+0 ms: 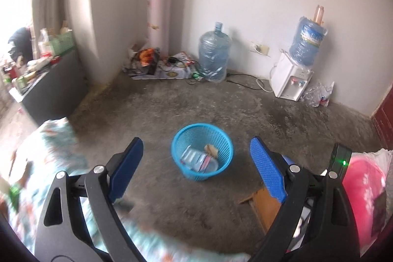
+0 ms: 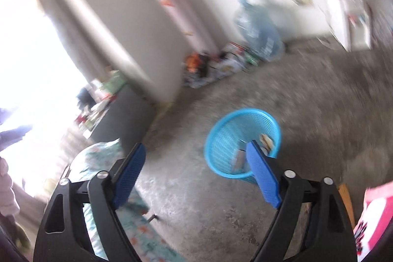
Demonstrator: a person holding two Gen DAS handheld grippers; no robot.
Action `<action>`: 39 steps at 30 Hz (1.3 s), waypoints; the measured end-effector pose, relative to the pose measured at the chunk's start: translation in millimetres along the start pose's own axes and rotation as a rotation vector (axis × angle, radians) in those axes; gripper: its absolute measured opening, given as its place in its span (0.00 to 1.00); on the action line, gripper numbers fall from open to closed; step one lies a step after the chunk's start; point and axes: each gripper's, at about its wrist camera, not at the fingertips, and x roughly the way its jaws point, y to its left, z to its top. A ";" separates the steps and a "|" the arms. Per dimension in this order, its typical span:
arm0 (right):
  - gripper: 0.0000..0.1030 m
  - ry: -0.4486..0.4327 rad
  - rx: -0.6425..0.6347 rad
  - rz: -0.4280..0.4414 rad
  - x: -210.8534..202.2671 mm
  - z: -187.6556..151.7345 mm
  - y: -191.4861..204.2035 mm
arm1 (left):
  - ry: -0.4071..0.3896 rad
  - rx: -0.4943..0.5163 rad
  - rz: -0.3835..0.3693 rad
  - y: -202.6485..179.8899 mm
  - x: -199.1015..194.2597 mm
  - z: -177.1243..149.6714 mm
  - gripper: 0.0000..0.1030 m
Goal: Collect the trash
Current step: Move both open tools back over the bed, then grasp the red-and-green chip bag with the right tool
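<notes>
the left gripper [image 1: 196, 168] is released: its two blue pads stand wide apart, with nothing between them but bare floor and, farther off, the basket. the right gripper [image 2: 196, 173] is likewise released and empty, its pads spread wide; its right pad overlaps the near rim of the basket in that view, but contact cannot be judged.

nearest, on the left, lies a patterned teal cloth [image 1: 56, 146], blurred in both views. on the near right sit a pink bag [image 1: 363, 188] and a brown wooden piece [image 1: 265, 208] on the floor.

the blue mesh basket [image 1: 181, 141] stands upright on the concrete floor [image 1: 294, 119], in the middle ground, well apart from the walls. the collected trash [image 1: 199, 158] lies inside it: pale packaging and a small tan item, details too small to tell.

farther left, a dark cabinet [image 1: 56, 90] carries assorted clutter. against the far wall stand, from left to right, a tall patterned roll [image 1: 159, 16] with a clutter pile [image 1: 162, 63] at its foot, a large water jug [image 1: 213, 53] on the floor, and a white water dispenser [image 1: 289, 80] with a bottle on top. clear plastic bags [image 1: 319, 92] lie just right of the dispenser.

the right wrist view is heavily blurred.
</notes>
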 end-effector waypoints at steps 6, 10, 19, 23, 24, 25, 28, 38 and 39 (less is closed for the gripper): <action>0.91 0.078 -0.173 0.211 -22.9 -17.4 80.2 | -0.087 -0.158 0.182 55.5 -139.4 -58.0 0.82; 0.91 0.172 -0.270 0.337 -32.8 -36.2 127.3 | -0.157 -0.283 0.414 92.2 -241.0 -123.2 0.82; 0.91 0.407 -0.383 0.594 -49.3 -97.3 218.5 | -0.195 -0.658 0.784 141.3 -396.0 -310.5 0.82; 0.91 0.542 -0.389 0.721 -58.2 -136.7 264.2 | -0.167 -0.803 0.816 154.7 -414.5 -376.2 0.82; 0.91 0.582 -0.391 0.749 -60.1 -147.9 275.3 | -0.167 -0.839 0.808 157.7 -417.8 -390.9 0.82; 0.91 0.637 -0.392 0.791 -61.3 -162.9 289.5 | -0.167 -0.866 0.798 160.5 -420.3 -402.8 0.82; 0.89 0.808 -0.399 0.876 -62.9 -210.1 325.2 | -0.165 -0.919 0.793 164.7 -423.1 -428.4 0.82; 0.64 1.079 -0.586 0.805 -58.1 -324.7 387.6 | -0.133 -0.934 0.799 178.2 -417.5 -464.8 0.82; 0.62 1.086 -0.599 0.804 -57.3 -328.4 388.6 | -0.128 -0.936 0.795 179.7 -415.6 -467.2 0.82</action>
